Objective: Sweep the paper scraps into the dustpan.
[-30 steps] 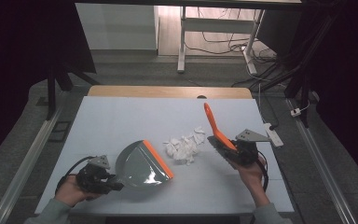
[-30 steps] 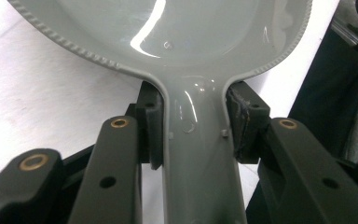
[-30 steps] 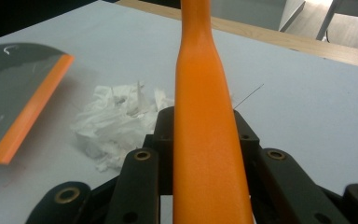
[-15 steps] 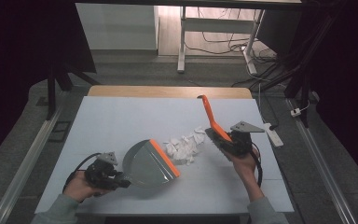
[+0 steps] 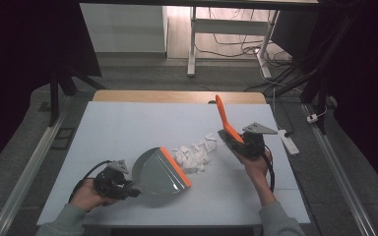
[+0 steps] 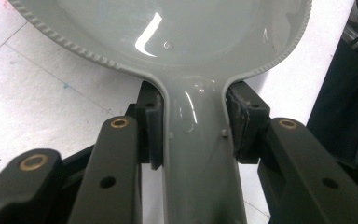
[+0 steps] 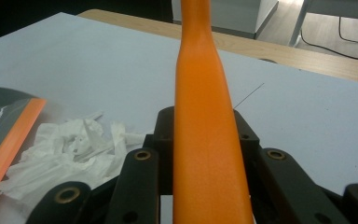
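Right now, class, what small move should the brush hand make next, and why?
Probably a short sweep of the brush toward the dustpan. The paper scraps lie between the two, right at the pan's orange lip, and the left gripper holds the pan in place.

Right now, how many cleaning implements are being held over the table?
2. A grey dustpan is clamped by its handle in the left tool, left of the paper scraps. An orange-handled brush is in the right tool, right of them.
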### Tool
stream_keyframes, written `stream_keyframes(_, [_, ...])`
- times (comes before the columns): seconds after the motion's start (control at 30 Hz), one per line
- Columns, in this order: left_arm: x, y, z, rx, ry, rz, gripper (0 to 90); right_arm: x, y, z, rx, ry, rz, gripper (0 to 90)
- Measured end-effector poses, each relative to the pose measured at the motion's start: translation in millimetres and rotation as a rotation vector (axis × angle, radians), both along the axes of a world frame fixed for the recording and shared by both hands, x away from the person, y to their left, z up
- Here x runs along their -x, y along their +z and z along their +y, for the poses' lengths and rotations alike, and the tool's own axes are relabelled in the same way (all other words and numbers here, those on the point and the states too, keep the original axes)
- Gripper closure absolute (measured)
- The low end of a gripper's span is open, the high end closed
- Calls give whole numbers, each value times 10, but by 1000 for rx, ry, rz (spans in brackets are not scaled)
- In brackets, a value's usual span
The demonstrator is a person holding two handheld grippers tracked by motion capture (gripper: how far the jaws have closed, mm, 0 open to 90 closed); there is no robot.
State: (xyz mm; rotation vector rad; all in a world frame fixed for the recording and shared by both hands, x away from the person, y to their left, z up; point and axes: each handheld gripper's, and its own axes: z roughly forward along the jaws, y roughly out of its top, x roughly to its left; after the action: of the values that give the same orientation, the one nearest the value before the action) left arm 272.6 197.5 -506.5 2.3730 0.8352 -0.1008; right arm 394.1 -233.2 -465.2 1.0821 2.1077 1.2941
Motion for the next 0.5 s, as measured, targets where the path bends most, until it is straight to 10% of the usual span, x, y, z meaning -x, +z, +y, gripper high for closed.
stream_keyframes(0.5, [-172, 13, -10, -33, -20, 44, 613, -388, -93, 114, 27, -54, 23, 705])
